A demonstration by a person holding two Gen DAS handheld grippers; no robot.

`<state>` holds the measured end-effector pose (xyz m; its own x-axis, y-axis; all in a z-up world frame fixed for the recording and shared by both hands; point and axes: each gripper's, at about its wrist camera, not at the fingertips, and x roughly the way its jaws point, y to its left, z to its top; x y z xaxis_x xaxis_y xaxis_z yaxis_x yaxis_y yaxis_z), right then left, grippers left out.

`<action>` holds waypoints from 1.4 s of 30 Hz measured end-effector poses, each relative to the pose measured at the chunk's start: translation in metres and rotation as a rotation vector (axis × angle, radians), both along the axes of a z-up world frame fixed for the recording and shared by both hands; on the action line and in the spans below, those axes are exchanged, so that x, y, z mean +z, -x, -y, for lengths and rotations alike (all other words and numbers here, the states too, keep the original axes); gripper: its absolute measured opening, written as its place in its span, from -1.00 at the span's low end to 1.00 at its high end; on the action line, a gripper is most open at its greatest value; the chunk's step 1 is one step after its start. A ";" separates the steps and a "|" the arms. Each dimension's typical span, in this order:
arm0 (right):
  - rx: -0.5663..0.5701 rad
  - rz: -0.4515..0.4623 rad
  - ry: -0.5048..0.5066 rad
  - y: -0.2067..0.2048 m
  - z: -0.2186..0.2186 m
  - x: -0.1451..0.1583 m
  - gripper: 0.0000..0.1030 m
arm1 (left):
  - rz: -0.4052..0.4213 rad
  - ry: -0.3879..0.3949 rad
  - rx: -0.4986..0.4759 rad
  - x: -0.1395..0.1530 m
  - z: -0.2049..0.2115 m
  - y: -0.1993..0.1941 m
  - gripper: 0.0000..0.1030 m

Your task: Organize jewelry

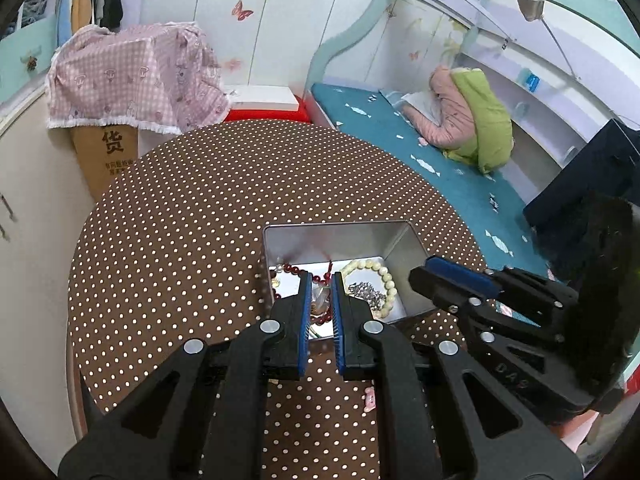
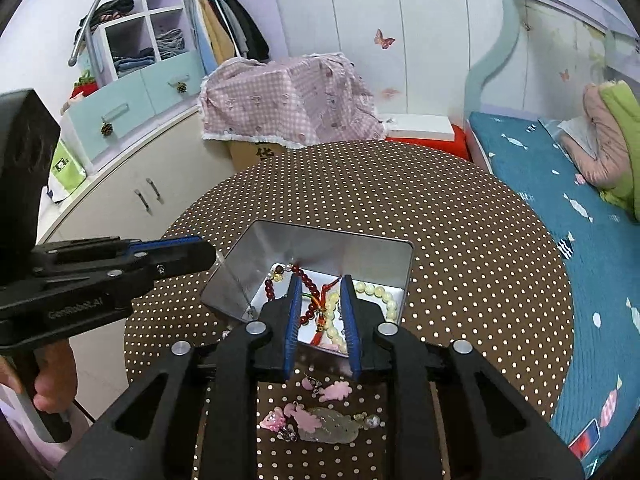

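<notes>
Nearest the right claw (image 2: 320,284), on the dotted worktop (image 2: 460,240) just under and behind its fingertips, lies the loose jewelry still out of the tin: pink charms (image 2: 335,392), a pale flat pendant (image 2: 332,430) whose long axis runs left to right across the view, and a small pearl piece (image 2: 371,421) at its right end. This pile sits on the near side of the tin (image 2: 320,240), between the claw's body and the tin's front rim, so the right claw would, as I judge it, have to draw back and tip down to reach it; the left claw (image 1: 321,280) is farther off, with only one pink charm (image 1: 369,399) showing low in its own view. Both claws hover over the tin's near edge with jaws a narrow gap apart and nothing held between them. Beyond the tips, inside the tin, lie the red beads (image 2: 310,300), the cream bracelet (image 2: 380,294) to their right, and a silver chain (image 1: 366,292) within the bracelet's loop. Past the tin the worktop runs on bare to the bed (image 2: 560,168)
</notes>
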<state>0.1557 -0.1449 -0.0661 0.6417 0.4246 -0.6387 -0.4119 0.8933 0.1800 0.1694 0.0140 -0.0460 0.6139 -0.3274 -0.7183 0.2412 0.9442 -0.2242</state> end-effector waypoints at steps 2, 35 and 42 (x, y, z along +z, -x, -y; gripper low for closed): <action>-0.004 0.005 0.003 0.003 0.001 0.002 -0.53 | 0.003 0.005 -0.004 -0.002 -0.002 0.003 -0.75; -0.048 -0.069 0.032 0.041 0.009 -0.044 0.01 | -0.091 -0.184 0.050 -0.097 0.000 0.033 -0.41; -0.042 -0.092 0.043 0.037 0.007 -0.052 0.01 | -0.078 -0.215 0.036 -0.098 0.006 0.039 -0.77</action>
<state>0.1187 -0.1519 -0.1184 0.5960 0.3696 -0.7129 -0.3579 0.9170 0.1763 0.1305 0.0080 -0.1436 0.5626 -0.1411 -0.8146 0.1966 0.9799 -0.0339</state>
